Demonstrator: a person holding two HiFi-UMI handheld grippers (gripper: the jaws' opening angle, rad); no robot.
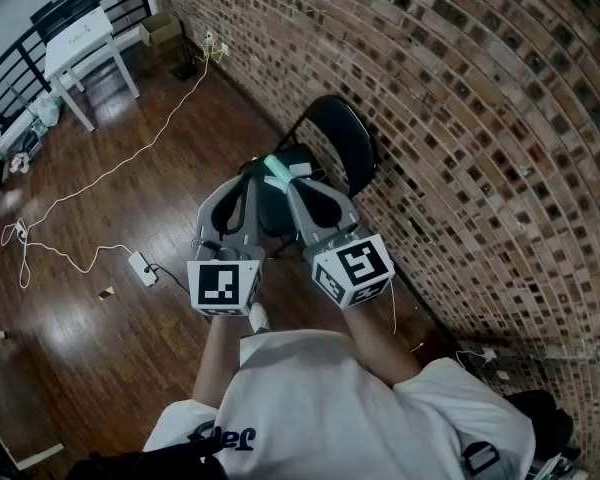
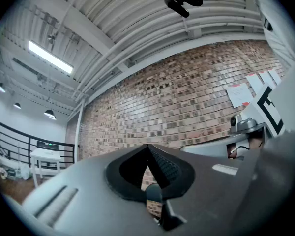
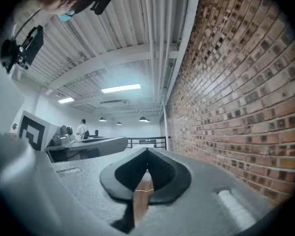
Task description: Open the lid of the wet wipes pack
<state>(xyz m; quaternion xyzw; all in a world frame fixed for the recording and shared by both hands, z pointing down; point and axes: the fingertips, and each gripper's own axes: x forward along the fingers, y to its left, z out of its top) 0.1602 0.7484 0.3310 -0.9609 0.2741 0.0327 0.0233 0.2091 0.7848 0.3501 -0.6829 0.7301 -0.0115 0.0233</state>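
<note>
In the head view a small teal and white thing [image 1: 283,169], probably the wet wipes pack, lies on the seat of a black folding chair [image 1: 340,138]; the gripper tips hide most of it. My left gripper [image 1: 248,173] and right gripper [image 1: 283,186] are held side by side in front of my chest, tips over the chair seat. Both point level. In the left gripper view the left gripper [image 2: 148,151] has its jaws met at the tip with nothing between them. The right gripper [image 3: 147,156] is shut the same way. Neither gripper view shows the pack.
A brick wall [image 1: 460,118] runs close on the right behind the chair. On the wooden floor lie a white cable and a power strip [image 1: 142,268]. A white table [image 1: 80,38] and a black railing stand at the far left. A person in white [image 3: 82,128] stands far off.
</note>
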